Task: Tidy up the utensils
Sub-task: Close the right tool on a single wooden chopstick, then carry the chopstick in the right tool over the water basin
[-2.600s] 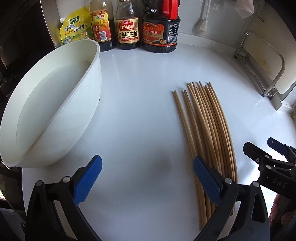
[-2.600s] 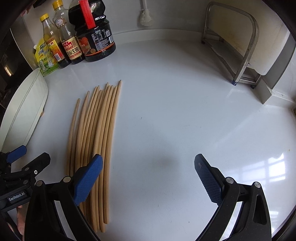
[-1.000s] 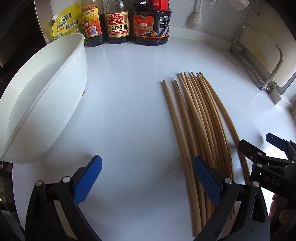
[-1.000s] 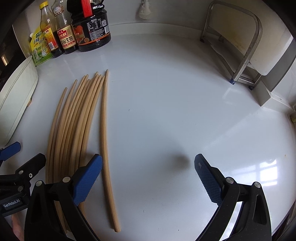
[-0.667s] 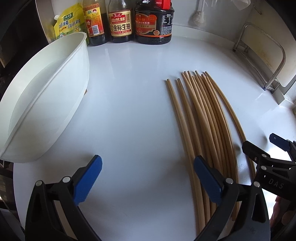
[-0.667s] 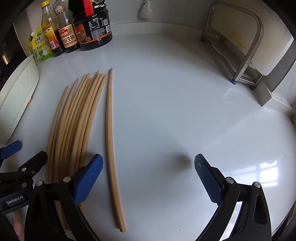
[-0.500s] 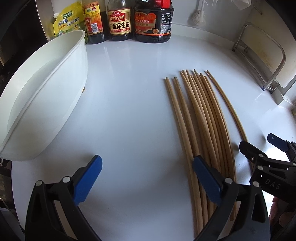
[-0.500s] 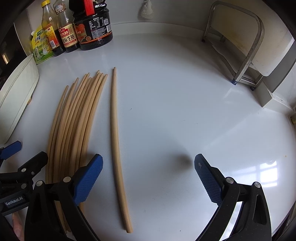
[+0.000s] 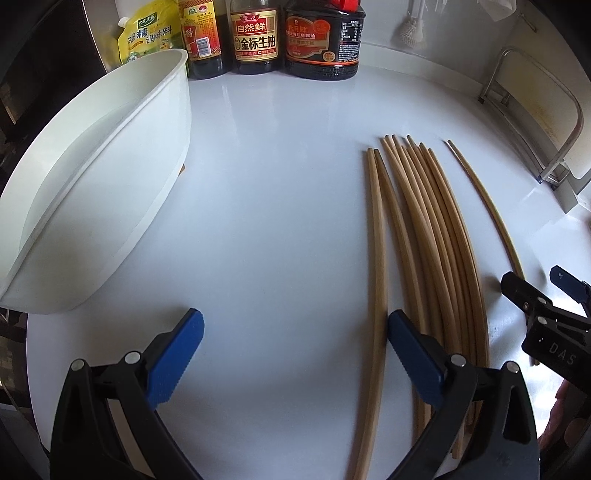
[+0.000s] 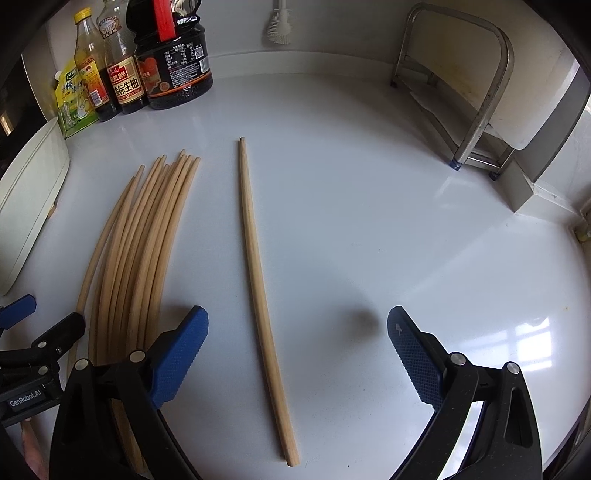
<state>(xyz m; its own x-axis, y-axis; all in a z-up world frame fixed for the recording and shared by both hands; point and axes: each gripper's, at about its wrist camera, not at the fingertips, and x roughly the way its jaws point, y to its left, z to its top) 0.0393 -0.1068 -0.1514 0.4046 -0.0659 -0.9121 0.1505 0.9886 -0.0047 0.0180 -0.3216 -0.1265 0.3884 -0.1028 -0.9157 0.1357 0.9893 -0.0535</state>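
In the left wrist view, the left tool (image 9: 295, 358) is seen released, its blue pads spread wide and nothing held between them. A bundle of chopsticks (image 9: 428, 236) lies flat on the white bench (image 9: 277, 184), running lengthwise away from the camera; the right-hand pad of this tool sits over the bundle's near ends. One chopstick (image 9: 484, 206) lies by itself to the right of the bundle, clearly apart from it. A white tub (image 9: 92, 177) is seen at the left, and sauce bottles (image 9: 258, 33) stand at the back. The right tool (image 9: 546, 314) appears at the right edge, just beside the near end of the lone stick.

In the right wrist view, the right tool (image 10: 297, 354) is likewise released and empty. The single chopstick (image 10: 258, 258) is seen lying between its spread pads, its long axis pointing almost straight ahead, its near end leaning slightly right. The right tool is judged far nearer to it; a grasp would probably call for the pads to be lowered astride it. A metal rack (image 10: 480, 92) at the right is shown fully here, whereas the tub is reduced to an edge. The bundle's near ends, hidden here behind the pad, are partly shown only in the other view.
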